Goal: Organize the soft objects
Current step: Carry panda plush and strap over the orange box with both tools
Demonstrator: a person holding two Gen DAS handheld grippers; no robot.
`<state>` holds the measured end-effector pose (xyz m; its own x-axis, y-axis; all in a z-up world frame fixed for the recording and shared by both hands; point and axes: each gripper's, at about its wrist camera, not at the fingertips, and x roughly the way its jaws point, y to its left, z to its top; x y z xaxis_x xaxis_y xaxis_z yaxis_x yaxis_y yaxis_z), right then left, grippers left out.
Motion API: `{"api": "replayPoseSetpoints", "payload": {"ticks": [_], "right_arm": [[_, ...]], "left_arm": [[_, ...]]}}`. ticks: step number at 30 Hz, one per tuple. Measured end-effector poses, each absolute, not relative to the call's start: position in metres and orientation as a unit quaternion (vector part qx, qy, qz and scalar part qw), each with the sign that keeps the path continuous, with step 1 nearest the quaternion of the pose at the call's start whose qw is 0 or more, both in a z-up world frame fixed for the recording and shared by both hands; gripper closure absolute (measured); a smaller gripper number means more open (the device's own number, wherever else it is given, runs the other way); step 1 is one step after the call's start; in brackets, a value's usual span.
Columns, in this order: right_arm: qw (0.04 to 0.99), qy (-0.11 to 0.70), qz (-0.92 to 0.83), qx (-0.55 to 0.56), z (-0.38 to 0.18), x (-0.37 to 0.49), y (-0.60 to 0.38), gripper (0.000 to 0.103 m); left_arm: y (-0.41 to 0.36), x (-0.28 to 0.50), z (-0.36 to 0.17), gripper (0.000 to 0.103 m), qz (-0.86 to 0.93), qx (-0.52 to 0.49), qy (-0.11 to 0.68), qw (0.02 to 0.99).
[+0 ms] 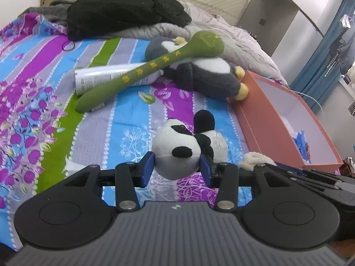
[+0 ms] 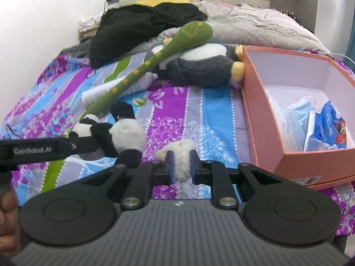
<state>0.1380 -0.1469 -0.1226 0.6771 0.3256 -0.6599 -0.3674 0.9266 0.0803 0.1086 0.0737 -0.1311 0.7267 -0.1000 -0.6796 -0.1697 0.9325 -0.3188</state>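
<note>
You had the left gripper [image 1: 176, 168] clamped on the head of the panda toy [image 1: 177, 148], its 2 blue pads pressing the white face from either side, and the toy hung above the striped bedspread [image 1: 124, 119] rather than lying on it. In the right wrist view that same panda [image 2: 124, 133] showed to the left, with the left gripper's black arm reaching across it. Your right gripper [image 2: 181, 166] pinched a small cream fluffy toy [image 2: 182, 159] between its pads, jaws nearly together with the fluff squeezed between them. The orange box [image 2: 310, 161] sat at the right edge of the bed, open, with blue face masks [image 2: 297, 115] and a blue packet [image 2: 330, 122] inside. Further up the bed, the grey penguin toy [image 1: 206, 75] lay just beside the box's far corner, and the long green plush stick [image 1: 155, 66] rested across both the penguin and a white tube [image 1: 106, 77]. A black garment [image 1: 119, 8] was heaped near the headboard, next to a crumpled grey quilt [image 2: 261, 28].
</note>
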Motion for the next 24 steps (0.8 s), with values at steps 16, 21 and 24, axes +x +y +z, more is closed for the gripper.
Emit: {"api": "replayPoseSetpoints", "payload": {"ticks": [16,21,24], "right_arm": [[0.953,0.246,0.176,-0.015,-0.03,0.133,-0.179,0.085],[0.966,0.204,0.161,-0.009,-0.003,0.138,-0.193,0.085],[0.972,0.184,0.148,-0.007,0.011,0.143,-0.204,0.085]], "left_arm": [[0.055,0.132,-0.04,0.053,-0.04,-0.165,0.328,0.929],[0.035,0.152,-0.011,0.053,-0.061,-0.16,0.313,0.934],[0.018,0.167,0.003,0.053,-0.076,-0.15,0.305,0.938]]}}
